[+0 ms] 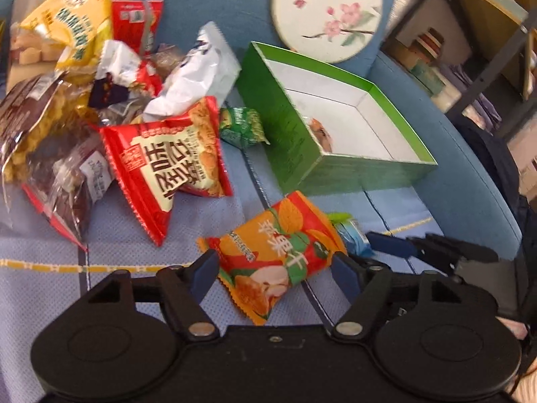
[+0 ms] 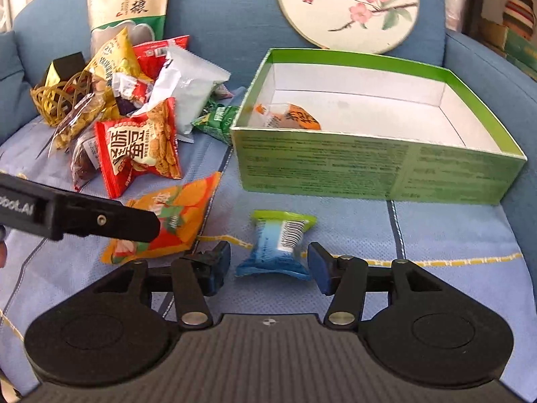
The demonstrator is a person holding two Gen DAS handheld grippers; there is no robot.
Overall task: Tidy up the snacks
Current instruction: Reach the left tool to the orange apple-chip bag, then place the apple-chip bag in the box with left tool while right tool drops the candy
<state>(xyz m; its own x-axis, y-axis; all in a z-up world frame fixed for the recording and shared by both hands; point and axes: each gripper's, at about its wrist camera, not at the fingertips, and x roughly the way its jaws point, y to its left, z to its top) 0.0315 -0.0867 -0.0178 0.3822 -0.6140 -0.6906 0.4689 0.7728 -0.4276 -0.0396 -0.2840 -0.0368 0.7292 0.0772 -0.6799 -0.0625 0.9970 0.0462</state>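
Note:
An orange-and-red dried-fruit packet lies flat on the light-blue cover, between the fingers of my left gripper, which is open and wide around it. A small blue packet with a green end lies between the fingers of my right gripper, also open, pads clear of it. The green box stands open behind, with one orange packet in its near-left corner. In the right wrist view one left finger lies across the dried-fruit packet.
A heap of snack bags sits left of the box: a red cracker packet, a white bag, a yellow bag, a small green packet. A round flowered cushion leans on the sofa back. Shelves stand at right.

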